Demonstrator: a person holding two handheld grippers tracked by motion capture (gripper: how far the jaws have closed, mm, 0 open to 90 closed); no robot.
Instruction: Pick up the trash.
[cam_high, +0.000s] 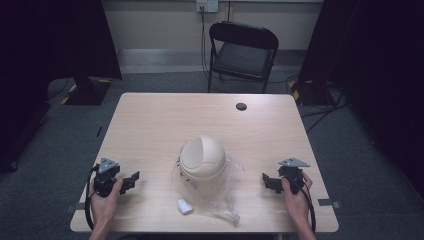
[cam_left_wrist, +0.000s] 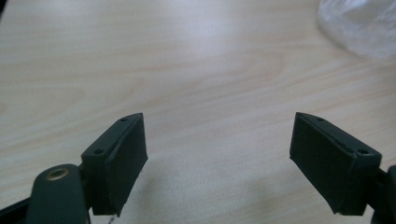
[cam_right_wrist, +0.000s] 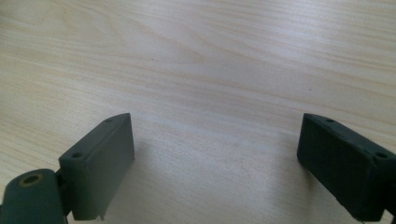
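Note:
A cream domed bin with a swing lid (cam_high: 202, 157) lies at the middle front of the wooden table (cam_high: 150, 120), on crumpled clear plastic (cam_high: 227, 195). A small white piece (cam_high: 184, 206) rests in front of it. My left gripper (cam_high: 133, 179) sits near the front left, open, its jaws wide apart over bare wood (cam_left_wrist: 218, 135). A corner of the clear plastic (cam_left_wrist: 359, 23) shows in the left gripper view. My right gripper (cam_high: 267, 181) sits at the front right, also open, with nothing between its jaws (cam_right_wrist: 215, 144).
A black folding chair (cam_high: 242, 50) stands beyond the table's far edge. A dark round cap (cam_high: 241, 106) lies near the far edge. Black curtains and stand bases (cam_high: 87, 90) flank the table. Bare wood lies to either side of the bin.

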